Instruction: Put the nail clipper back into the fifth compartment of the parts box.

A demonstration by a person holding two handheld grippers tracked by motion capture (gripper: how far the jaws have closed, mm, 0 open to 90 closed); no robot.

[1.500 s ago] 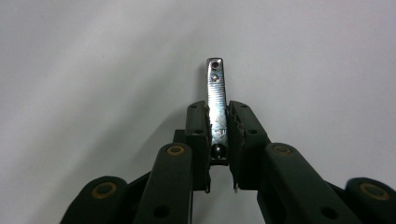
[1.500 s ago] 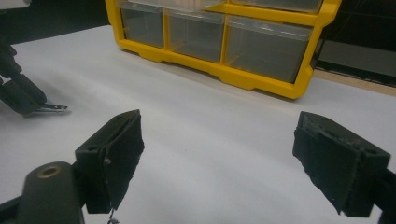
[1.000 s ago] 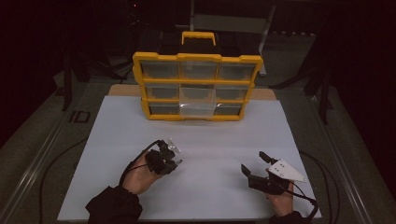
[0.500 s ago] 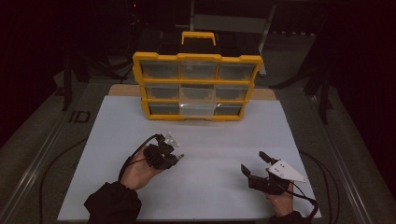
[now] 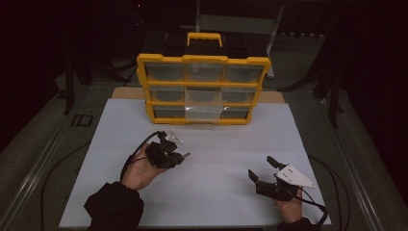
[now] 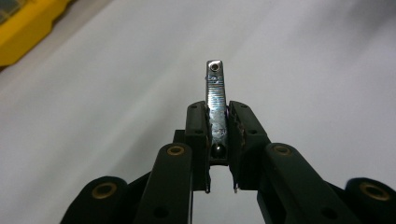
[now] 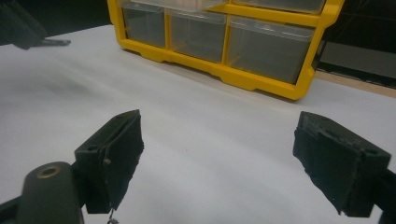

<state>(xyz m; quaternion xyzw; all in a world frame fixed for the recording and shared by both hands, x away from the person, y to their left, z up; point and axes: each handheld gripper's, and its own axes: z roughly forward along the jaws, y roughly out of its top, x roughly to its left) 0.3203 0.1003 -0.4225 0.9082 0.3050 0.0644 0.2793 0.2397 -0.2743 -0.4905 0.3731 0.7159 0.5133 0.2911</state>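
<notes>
My left gripper (image 5: 179,154) hovers over the left half of the white mat (image 5: 216,197), turned on its side in the person's hand. It is shut on a small flat metal piece (image 6: 215,84), shiny, ridged, with a hole at its tip, which sticks out past the pads (image 6: 197,122). The same piece (image 5: 185,155) points right in the high view. My right gripper (image 5: 260,167) rests at the mat's front right, jaws wide open with nothing between them (image 7: 219,163). In the right gripper view the left gripper (image 7: 21,30) appears at the top left.
A yellow organizer (image 5: 203,60) with clear drawers stands upright at the far edge of the mat; its bottom middle drawer (image 5: 204,112) sticks out a little. The organizer's frame (image 7: 261,79) faces the right gripper. Black cables trail from both hands. Dark surroundings lie beyond the table.
The left hand has lifted a little with the metal piece still in its jaws. The right hand has stayed in place.
</notes>
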